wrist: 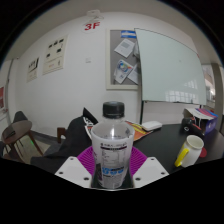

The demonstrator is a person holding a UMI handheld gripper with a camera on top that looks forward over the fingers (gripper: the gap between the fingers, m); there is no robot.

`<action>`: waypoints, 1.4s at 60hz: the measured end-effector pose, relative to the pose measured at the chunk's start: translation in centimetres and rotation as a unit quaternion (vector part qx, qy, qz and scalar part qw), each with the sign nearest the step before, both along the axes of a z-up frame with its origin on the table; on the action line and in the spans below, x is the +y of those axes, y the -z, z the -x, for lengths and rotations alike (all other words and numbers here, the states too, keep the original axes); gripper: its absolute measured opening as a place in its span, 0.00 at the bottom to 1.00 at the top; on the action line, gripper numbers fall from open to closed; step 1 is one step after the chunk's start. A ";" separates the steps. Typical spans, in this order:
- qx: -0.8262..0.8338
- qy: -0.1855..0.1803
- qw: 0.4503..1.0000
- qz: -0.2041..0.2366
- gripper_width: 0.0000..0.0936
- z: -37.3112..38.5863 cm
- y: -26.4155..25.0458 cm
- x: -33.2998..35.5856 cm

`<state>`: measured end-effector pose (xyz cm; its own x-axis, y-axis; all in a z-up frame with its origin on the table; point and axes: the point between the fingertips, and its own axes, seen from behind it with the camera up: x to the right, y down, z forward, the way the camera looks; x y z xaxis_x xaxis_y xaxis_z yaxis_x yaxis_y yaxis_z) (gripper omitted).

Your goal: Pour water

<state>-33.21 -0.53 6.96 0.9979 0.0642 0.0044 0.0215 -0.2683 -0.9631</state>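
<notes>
wall sign (92, 26) reading "3f", claw (112, 163) clenched on black-capped water bottle (113, 142), label unreadable

clear water bottle (114, 146), black cap, upright, seemingly clamped between the fingers

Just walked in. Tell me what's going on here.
A person's handheld gripper holds a clear water bottle upright between its fingers, the pads pressed on both sides. The black cap is on the bottle, so no pouring has begun. A white cup stands on the dark table, off to the right beyond the fingers, beside a yellow object.
</notes>
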 end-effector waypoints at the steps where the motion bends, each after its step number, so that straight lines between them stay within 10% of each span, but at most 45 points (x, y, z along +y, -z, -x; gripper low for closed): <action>1: 0.000 -0.004 1.000 -0.001 0.42 0.1 -0.3 0.0; 17: 0.249 -0.050 0.965 -0.063 0.42 -0.8 -12.8 -1.0; 29: 0.599 -0.130 0.786 -0.082 0.41 -5.2 -21.9 -1.3; 44: 0.864 -0.106 0.488 -0.066 0.41 -14.4 -18.6 1.1; 54: 0.906 -0.057 0.416 -0.051 0.41 -16.4 -13.2 2.3; 71: 0.898 -0.061 0.435 -0.037 0.41 -17.7 -13.9 2.2; 84: 0.672 -0.103 0.731 -0.059 0.42 -18.3 -20.2 0.8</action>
<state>-14.93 0.31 27.17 0.0743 0.2925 -0.9534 -0.9373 -0.3059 -0.1669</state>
